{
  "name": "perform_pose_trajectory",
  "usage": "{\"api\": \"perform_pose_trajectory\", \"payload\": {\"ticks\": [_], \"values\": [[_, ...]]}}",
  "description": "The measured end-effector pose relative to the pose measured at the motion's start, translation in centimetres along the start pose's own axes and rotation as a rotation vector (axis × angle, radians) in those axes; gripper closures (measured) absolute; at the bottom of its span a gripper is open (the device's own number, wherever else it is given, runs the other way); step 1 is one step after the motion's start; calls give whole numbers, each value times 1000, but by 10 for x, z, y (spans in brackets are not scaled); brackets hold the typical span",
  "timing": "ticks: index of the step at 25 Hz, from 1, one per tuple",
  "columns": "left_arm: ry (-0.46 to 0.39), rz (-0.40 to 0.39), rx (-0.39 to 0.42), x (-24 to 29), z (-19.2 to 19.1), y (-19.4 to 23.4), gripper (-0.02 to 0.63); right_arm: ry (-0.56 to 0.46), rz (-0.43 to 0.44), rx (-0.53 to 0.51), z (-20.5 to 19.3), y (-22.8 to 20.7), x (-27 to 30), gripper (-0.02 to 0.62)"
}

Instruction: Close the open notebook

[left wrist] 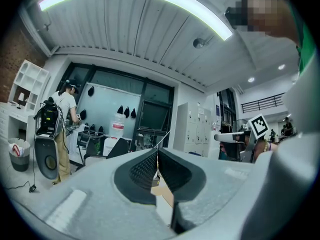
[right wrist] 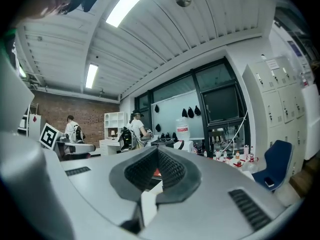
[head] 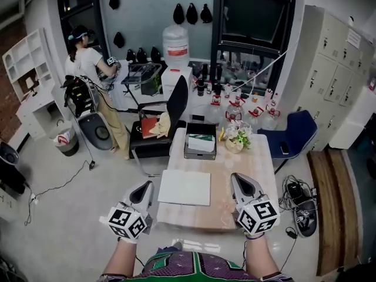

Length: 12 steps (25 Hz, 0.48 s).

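Observation:
In the head view a white notebook (head: 184,187) lies flat on the small light wooden table (head: 235,163), near its front edge, showing one plain white face. My left gripper (head: 144,188) hovers just off the table's left edge, left of the notebook, its jaws shut on nothing. My right gripper (head: 238,178) is over the table to the right of the notebook, apart from it, jaws also shut and empty. In the left gripper view the left gripper (left wrist: 157,151) has its tips together; the right gripper view shows the same of the right gripper (right wrist: 157,150). Both point level, away from me.
At the table's far side stand a grey box (head: 200,151) with a green and white packet and a pot of flowers (head: 237,137). A black chair (head: 170,107) and a blue chair (head: 296,131) stand behind. Cables (head: 299,201) lie on the floor at right. A person (head: 88,63) works far left.

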<state>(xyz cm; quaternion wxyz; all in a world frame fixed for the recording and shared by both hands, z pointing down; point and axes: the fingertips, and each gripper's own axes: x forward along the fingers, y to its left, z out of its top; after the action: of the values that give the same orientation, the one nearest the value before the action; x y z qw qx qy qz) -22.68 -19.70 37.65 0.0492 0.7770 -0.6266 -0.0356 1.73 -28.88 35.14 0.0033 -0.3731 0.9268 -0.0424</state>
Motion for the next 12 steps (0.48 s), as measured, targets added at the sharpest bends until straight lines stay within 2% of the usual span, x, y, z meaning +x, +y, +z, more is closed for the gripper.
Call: {"api": "perform_pose_trajectory", "payload": {"ticks": [4, 5, 7, 8, 12], "values": [[-11, -17, 26, 11, 8, 14, 588, -2, 8, -4, 3, 10, 16, 594], [-10, -27, 37, 13, 9, 16, 568, -1, 4, -6, 2, 11, 19, 594], [-5, -54, 53, 18, 7, 18, 417, -1, -3, -7, 2, 14, 23, 594], [-1, -62, 59, 21, 5, 19, 397, -3, -6, -7, 2, 14, 25, 594], [30, -74, 47, 32, -11, 25, 397, 7, -16, -6, -4, 14, 30, 594]]}}
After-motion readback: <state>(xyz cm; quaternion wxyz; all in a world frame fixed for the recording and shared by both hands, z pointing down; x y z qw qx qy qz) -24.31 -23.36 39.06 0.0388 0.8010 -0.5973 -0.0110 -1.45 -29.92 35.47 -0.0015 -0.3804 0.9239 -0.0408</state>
